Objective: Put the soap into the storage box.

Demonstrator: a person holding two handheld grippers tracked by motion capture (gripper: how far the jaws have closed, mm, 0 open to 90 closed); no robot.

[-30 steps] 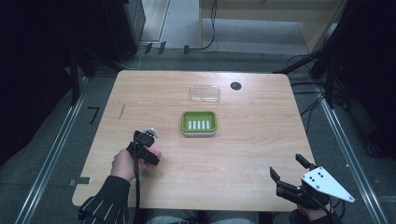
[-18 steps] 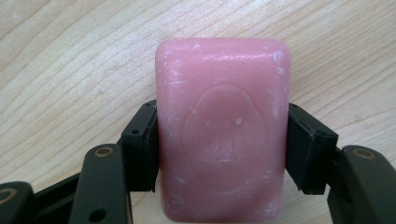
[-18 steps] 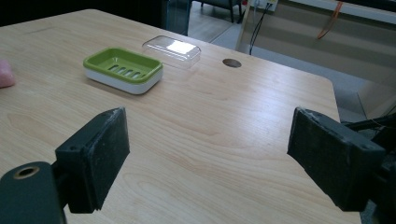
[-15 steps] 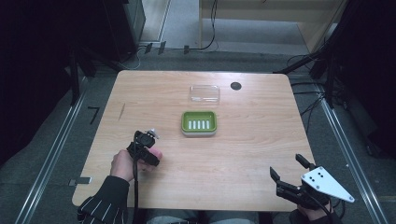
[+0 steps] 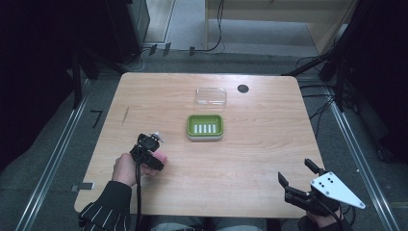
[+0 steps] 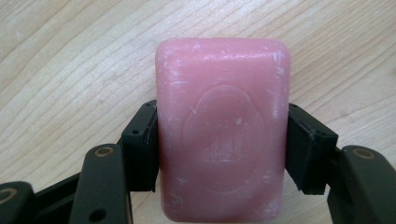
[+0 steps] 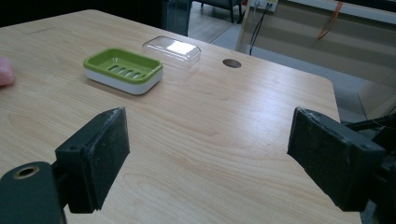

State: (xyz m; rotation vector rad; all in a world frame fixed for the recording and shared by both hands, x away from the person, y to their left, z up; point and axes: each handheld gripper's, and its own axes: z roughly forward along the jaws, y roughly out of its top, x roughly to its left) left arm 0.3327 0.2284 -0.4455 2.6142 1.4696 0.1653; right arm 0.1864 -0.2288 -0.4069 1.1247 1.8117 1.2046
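Observation:
A pink bar of soap (image 6: 223, 126) lies on the wooden table, clamped from both sides by the black pads of my left gripper (image 6: 219, 149). From the high view that left gripper (image 5: 153, 156) sits at the table's left front, the soap (image 5: 161, 158) peeking out pink beside the hand. A green soap dish (image 5: 205, 127) with a slotted floor stands empty at the table's middle. Behind it lies a clear plastic lid (image 5: 211, 96). My right gripper (image 5: 296, 177) rests at the front right corner, jaws wide apart and empty. In the right gripper view the dish (image 7: 123, 69) and lid (image 7: 172, 50) sit far left.
A round dark cable hole (image 5: 243, 88) is set in the table (image 5: 250, 159) near its far edge, right of the lid. Dark racks, rails and cables surround the table on the floor.

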